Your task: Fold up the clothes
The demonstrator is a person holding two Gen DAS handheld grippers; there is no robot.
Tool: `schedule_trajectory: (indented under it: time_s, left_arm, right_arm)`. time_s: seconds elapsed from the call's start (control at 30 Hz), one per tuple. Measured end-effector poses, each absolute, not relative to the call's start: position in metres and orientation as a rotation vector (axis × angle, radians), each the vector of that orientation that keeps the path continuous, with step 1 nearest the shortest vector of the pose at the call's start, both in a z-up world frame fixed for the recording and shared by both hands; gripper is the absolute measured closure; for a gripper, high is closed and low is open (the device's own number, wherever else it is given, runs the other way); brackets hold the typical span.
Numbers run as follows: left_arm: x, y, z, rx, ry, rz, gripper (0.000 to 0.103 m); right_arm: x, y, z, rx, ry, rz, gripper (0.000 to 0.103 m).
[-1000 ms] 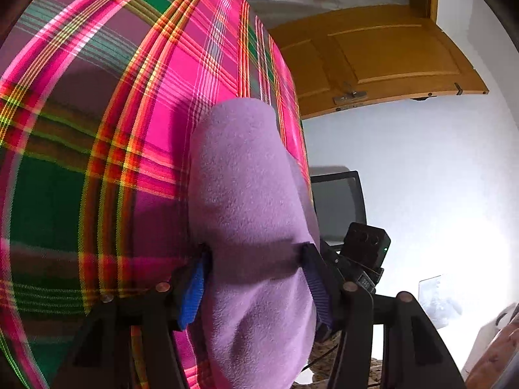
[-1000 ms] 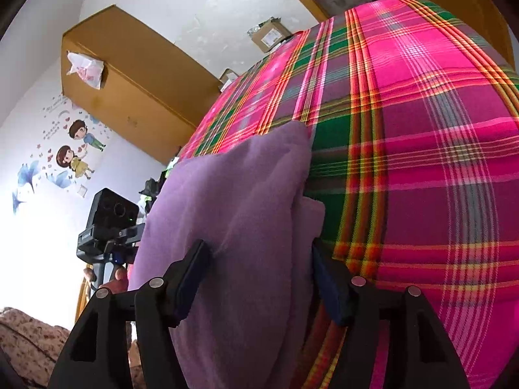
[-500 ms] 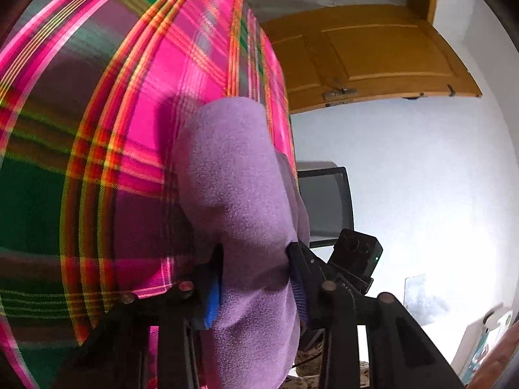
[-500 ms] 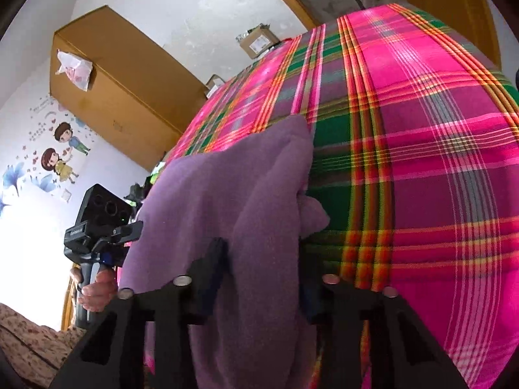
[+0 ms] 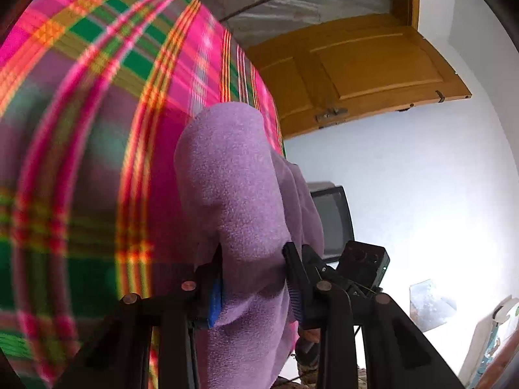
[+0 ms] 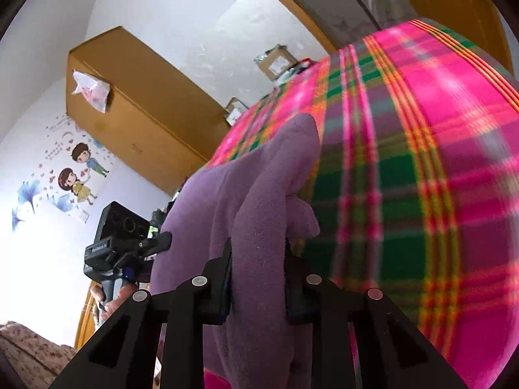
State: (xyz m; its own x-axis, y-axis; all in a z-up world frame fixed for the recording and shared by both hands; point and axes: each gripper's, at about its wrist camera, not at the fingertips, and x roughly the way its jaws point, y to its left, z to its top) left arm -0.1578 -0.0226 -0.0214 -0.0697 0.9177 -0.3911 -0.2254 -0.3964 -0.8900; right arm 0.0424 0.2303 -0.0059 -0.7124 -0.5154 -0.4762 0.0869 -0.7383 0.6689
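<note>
Fleece (image 5: 236, 194) is pinched at two spots, clamped in both the left gripper (image 5: 253, 278) and the right gripper (image 6: 258, 278), and held up over the plaid sheet (image 5: 81, 162). Looks like mid-fold, so next the held edge probably gets carried across and laid flat, both sides kept level.

Plaid cloth (image 5: 97, 162), wooden door (image 5: 373, 64), possibly television (image 5: 331, 217), cabinet (image 6: 129, 103)

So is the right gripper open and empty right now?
No, the right gripper is shut on a bunched fold of the purple fleece garment, which fills the gap between its black fingers.
</note>
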Motion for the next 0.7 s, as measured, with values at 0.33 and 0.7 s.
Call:
schedule_trajectory:
  time_s: [0.33, 0.7]
  left_arm:
    - [-0.223, -0.066, -0.005, -1.260, -0.838, 1.800, 0.069]
    - [-0.279, -0.083, -0.007, -1.278, -0.809, 1.933, 0.067]
  right_arm:
    - [-0.052, 0.181, -0.005, 0.937, -0.912, -2.420, 0.079]
    - [-0.113, 0.143, -0.016, 0.970, -0.871, -2.426, 0.078]
